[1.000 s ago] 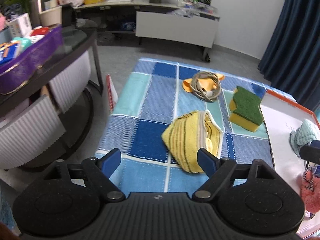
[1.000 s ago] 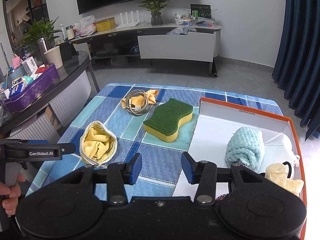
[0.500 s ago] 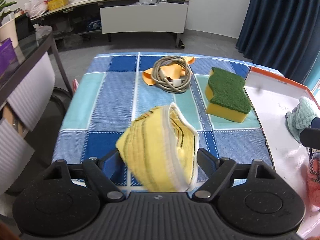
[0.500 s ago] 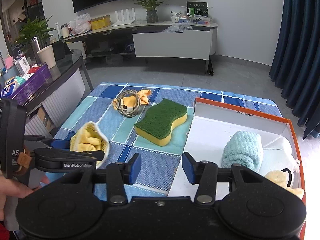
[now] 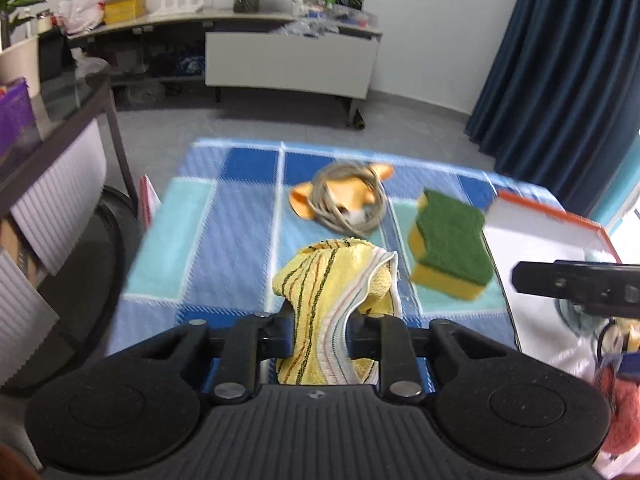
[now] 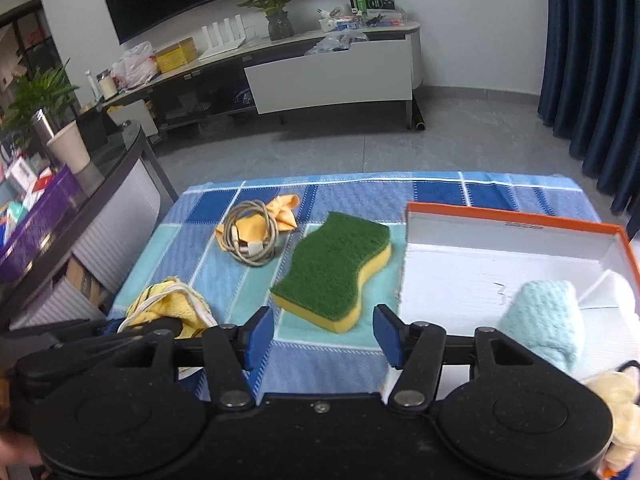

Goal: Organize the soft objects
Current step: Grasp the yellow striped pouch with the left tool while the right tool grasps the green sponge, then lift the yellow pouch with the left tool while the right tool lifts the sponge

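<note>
Your left gripper (image 5: 320, 338) pinches the limp, light yellow cloth (image 5: 334, 280) mid-bunch, so expect droop, while your right gripper (image 6: 323, 334) has just widened its empty fingers toward the springy sponge (image 6: 334, 264).

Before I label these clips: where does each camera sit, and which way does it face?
Left wrist: on the left gripper, facing down over the checked cloth; its jaws are shut on the yellow cloth.
Right wrist: on the right gripper, open, facing the sponge and orange box.
Both show sponge, cable and yellow cloth.
</note>
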`<state>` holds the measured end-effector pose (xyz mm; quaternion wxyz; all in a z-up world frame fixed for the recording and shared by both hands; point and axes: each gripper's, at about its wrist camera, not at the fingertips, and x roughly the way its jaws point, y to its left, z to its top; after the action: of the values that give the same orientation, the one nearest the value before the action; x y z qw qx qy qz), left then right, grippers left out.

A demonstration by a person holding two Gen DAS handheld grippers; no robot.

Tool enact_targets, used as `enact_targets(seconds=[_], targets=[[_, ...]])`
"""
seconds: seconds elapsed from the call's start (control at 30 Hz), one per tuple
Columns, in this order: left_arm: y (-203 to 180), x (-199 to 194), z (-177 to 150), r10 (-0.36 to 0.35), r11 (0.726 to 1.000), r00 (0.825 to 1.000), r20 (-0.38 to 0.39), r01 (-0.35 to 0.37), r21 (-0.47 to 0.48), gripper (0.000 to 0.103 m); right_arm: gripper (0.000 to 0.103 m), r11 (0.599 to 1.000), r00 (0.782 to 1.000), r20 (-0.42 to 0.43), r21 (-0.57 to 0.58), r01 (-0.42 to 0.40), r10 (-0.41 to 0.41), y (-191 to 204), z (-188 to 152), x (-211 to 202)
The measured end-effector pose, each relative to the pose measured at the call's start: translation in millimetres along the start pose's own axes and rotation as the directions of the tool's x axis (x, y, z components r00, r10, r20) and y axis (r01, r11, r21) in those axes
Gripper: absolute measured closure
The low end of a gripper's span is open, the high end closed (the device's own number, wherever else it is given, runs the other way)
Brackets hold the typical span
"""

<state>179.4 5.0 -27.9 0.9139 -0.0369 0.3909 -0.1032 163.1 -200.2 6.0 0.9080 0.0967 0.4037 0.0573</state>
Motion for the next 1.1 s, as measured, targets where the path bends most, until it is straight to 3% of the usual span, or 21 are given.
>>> enact_targets(seconds=[0.1,0.33,0.5,0.6,0.77,1.1], targets=[[6,-5,7,0.015,1.000,1.000,0.019,-0.015,-0.012,0.080,0.027,0.999,0.999,-0.011,0.025,0.031,-0.031,6,11,18],[16,-8,9,0.022,0.999,0.999,0.037,-0.020,-0.042,0.080,0.025,0.986,0.991,-0.046,0.111,0.128,-0.123,19,23,62],[22,-5,14,0.034,0.998,0.999,0.040,-0.032,-0.059,0.080,0.023,0.973,0.977,-0.071,0.102,0.205,-0.199,27,27,84],[25,-2,17,0.045,0.997,0.998,0.040,-0.042,-0.070,0.080,0.026,0.970,0.969,-0.092,0.067,0.234,-0.227,28,26,91],[25,-3,20,0.055,0.996,0.998,0.041,-0.052,-0.075,0.080,0.028,0.980,0.979,-0.072,0.042,0.195,-0.191,25,22,80],[6,-26,18,0.065,0.997,0.995,0.069,-0.062,-0.055,0.080,0.028,0.994,0.995,0.021,-0.058,0.097,-0.096,33,4,3]])
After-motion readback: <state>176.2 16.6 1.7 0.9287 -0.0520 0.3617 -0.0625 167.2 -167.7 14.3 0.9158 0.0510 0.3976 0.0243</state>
